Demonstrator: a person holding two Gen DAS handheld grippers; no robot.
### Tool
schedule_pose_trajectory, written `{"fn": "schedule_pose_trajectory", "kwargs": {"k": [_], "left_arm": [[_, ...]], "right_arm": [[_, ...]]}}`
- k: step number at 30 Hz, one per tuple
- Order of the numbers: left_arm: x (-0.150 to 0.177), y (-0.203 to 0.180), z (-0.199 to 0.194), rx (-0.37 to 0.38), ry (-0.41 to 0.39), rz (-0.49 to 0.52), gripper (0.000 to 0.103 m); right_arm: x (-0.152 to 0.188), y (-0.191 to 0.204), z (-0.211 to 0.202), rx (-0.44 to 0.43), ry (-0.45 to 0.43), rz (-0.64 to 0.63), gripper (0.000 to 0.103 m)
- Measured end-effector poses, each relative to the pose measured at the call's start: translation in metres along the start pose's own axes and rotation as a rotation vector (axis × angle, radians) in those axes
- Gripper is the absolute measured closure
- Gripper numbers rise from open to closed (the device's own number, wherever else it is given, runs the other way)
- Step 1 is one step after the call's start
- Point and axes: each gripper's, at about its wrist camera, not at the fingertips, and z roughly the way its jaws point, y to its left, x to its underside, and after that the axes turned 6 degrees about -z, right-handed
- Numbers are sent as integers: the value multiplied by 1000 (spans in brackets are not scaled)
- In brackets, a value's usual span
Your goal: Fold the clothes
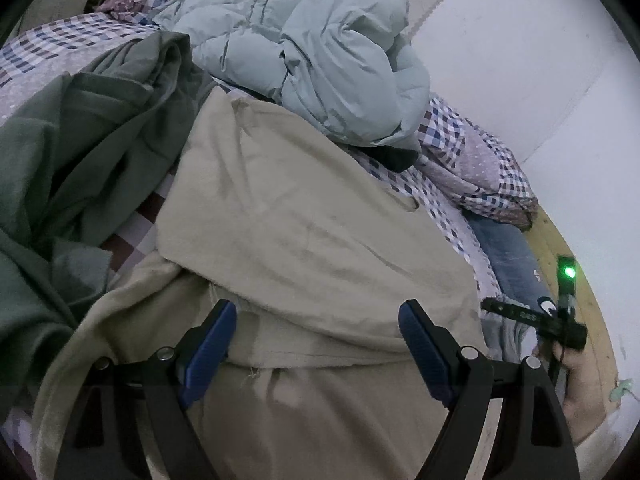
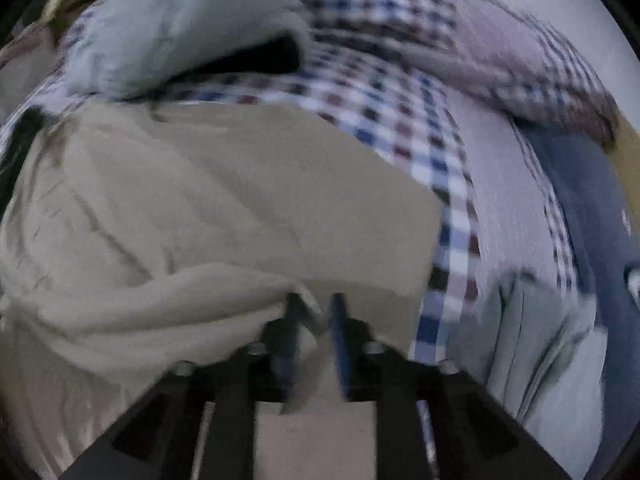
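- Our left tool [image 1: 316, 344] hovers with its two blue-padded fingers spread wide over the beige garment [image 1: 304, 216], gripping nothing.
- Our right tool [image 2: 314, 320] has its fingers drawn close together, and a lip of the same beige cloth sits between them; the right view is blurred, so we judge it a pinch without being certain.
- The beige garment lies on the bed [image 1: 408, 188], which is covered in a checked sheet. Its upper layer is doubled over a lower layer, showing a straight folded edge.
- We judge the fold to be partway: one layer is laid over, yet the lower hem is loose and rumpled near the tools.
- Other clothes lie unfolded: one dark green garment [image 1: 80, 152] crumpled to the left, and one pale blue padded jacket [image 1: 320, 48] heaped behind.
- One pair of blue jeans [image 1: 508, 256] lies at the bed's right edge.
- Counted: two tools, four garments, one bed.
- A hand [image 1: 580, 396] holds the right tool's handle at the edge of the left view.
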Motion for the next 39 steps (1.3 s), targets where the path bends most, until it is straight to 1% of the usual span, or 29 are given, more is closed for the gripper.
{"fn": "schedule_pose_trajectory", "kwargs": {"k": [1, 3, 4, 6, 8, 12, 14, 15, 17, 18, 19, 20, 23, 27, 29, 30, 31, 32, 33, 34, 35, 36, 37, 38, 39], "left_arm": [[0, 1, -1, 5, -1, -5, 17], [-1, 2, -4, 17, -7, -17, 17], [-1, 2, -6, 24, -12, -25, 17], [-2, 3, -11, 30, -32, -37, 17], [-3, 4, -21, 17, -78, -42, 17], [-6, 6, -39, -11, -169, -52, 17], [-8, 6, -53, -23, -240, -51, 17], [-10, 8, -61, -27, -280, -59, 17], [-15, 15, -77, -32, -354, -91, 17], [-18, 21, -86, -36, -395, -117, 17], [-22, 29, -95, -45, -430, -144, 17], [-27, 36, -103, -53, -461, -170, 17], [-40, 60, -122, -58, -509, -243, 17], [-49, 83, -129, -44, -473, -284, 17], [-52, 81, -123, -38, -407, -242, 17], [-50, 72, -116, -46, -356, -179, 17], [-49, 62, -109, -54, -305, -116, 17], [-48, 53, -102, -62, -255, -54, 17], [-46, 44, -94, -74, -206, 10, 17], [-43, 33, -87, -100, -161, 83, 17], [-36, 21, -78, -128, -110, 171, 17], [-29, 12, -69, -158, -74, 247, 17], [-22, 4, -60, -196, -49, 310, 17], [-16, -1, -52, -233, -28, 364, 22], [-14, -1, -46, -268, -22, 385, 30]], "right_arm": [[9, -7, -4, -26, -25, 61, 54], [30, -20, -14, -89, -77, 184, 46], [41, -26, -18, -137, -97, 241, 46], [58, -33, -21, -223, -120, 317, 46], [70, -34, -19, -280, -124, 350, 46], [72, -23, -4, -308, -79, 317, 46], [70, -18, 3, -300, -48, 296, 47], [70, -16, 6, -290, -37, 286, 50], [70, -12, 7, -276, -34, 263, 66], [70, -11, 4, -256, -41, 253, 90], [71, -10, 1, -237, -49, 243, 103], [71, -11, -3, -221, -57, 238, 102], [73, -17, -16, -183, -77, 234, 103], [79, -29, -22, -174, -78, 246, 103], [82, -32, -22, -217, -91, 270, 102], [84, -33, -23, -243, -99, 283, 99], [85, -33, -23, -268, -106, 303, 98], [86, -34, -22, -282, -110, 320, 97], [86, -33, -20, -290, -112, 335, 93], [86, -33, -19, -298, -114, 349, 85], [86, -33, -18, -307, -117, 364, 78], [86, -33, -17, -315, -119, 378, 66], [86, -32, -16, -320, -122, 384, 61], [86, -31, -16, -324, -125, 387, 61], [86, -30, -15, -328, -128, 389, 61]]}}
